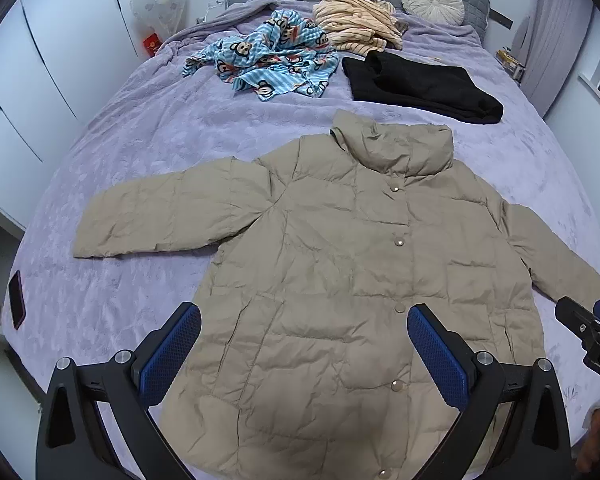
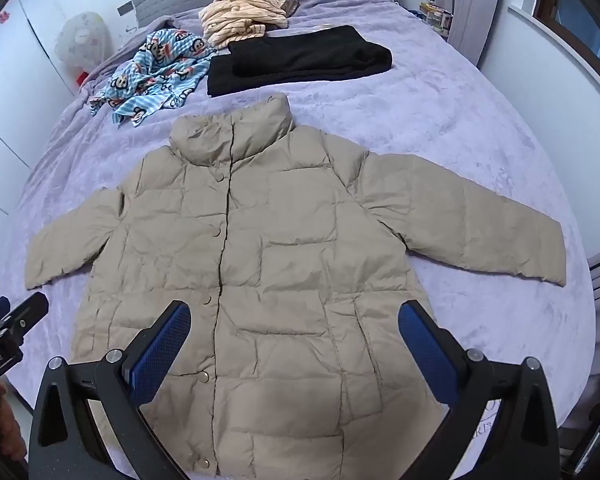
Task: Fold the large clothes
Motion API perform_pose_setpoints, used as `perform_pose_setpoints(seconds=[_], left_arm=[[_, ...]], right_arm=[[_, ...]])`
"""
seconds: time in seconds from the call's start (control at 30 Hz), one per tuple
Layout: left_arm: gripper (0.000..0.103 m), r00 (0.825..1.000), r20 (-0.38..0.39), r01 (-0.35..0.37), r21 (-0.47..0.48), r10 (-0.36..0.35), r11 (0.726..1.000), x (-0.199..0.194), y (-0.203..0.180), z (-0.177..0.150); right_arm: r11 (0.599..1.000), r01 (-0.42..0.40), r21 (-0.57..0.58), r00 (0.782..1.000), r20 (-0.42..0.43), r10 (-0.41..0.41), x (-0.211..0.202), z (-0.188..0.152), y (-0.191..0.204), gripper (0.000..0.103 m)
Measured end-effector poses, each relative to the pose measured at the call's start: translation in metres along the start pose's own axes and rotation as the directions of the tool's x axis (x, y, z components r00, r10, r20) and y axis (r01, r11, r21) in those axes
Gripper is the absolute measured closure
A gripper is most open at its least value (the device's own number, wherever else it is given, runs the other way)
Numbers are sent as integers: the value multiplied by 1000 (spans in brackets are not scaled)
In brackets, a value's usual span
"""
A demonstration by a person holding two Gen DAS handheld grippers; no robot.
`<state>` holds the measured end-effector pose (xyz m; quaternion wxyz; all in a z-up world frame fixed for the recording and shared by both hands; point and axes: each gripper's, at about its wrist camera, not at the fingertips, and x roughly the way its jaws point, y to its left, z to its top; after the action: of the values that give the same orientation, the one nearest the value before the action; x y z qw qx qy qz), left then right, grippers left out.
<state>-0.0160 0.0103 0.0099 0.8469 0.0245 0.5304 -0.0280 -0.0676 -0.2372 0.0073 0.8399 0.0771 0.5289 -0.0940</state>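
Observation:
A beige quilted puffer jacket (image 1: pixel 340 264) (image 2: pixel 260 256) lies flat on the bed, front up, snaps shut, collar toward the headboard and both sleeves spread out sideways. My left gripper (image 1: pixel 304 320) hovers above the jacket's lower half, jaws wide open with nothing between the blue pads (image 1: pixel 172 356). Over the lower right half of the jacket, my right gripper (image 2: pixel 294 316) hangs the same way, open and empty. Each gripper shows at the edge of the other's view: the right gripper (image 1: pixel 592 332) and the left gripper (image 2: pixel 8 324).
The lilac plush bedspread (image 1: pixel 140 128) (image 2: pixel 460 120) carries a folded black garment (image 1: pixel 420 84) (image 2: pixel 300 60), a blue monkey-print garment (image 1: pixel 268 60) (image 2: pixel 156 72) and a crumpled yellow striped garment (image 1: pixel 356 20) (image 2: pixel 240 12). A round cushion (image 1: pixel 432 0) leans on the grey headboard. A dark phone (image 1: pixel 17 298) lies at the left bed edge.

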Motion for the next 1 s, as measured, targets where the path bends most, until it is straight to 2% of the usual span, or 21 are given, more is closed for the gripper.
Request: perform_pose_setpoints(seconds=[1.0], left_arm=[[0, 1000, 0, -3, 19, 3, 1000, 3, -3, 3]], right_arm=[[1000, 4, 14, 1000, 2, -4, -4, 2, 7, 0]])
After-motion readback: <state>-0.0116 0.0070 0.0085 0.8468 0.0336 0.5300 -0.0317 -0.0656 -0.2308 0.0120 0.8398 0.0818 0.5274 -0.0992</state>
